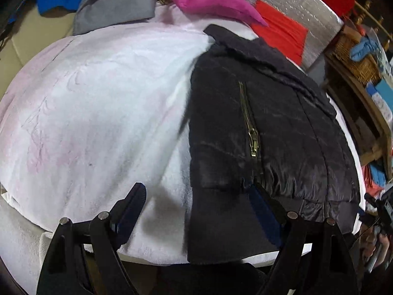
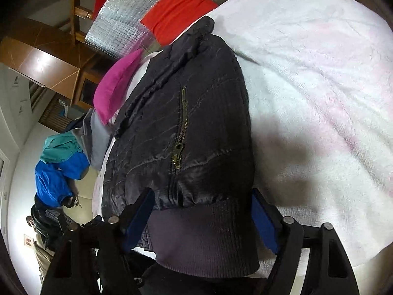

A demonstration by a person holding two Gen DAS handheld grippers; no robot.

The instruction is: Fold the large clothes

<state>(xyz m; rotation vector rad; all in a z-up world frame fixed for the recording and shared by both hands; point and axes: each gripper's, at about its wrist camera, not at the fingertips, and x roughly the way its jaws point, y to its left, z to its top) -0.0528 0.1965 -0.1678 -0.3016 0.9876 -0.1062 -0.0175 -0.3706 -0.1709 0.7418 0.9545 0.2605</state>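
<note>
A black jacket, folded narrow, is laid on a white fleece blanket with its brass zipper facing up. The left gripper is positioned at the ribbed hem, jaws spread open. The right gripper straddles the hem, jaws open, nothing gripped.

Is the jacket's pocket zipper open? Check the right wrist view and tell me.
No. The brass zipper on the black jacket is closed, its teeth meshed along the whole length and the pull hanging at the lower end.

Wooden shelving, brown cabinet
</note>
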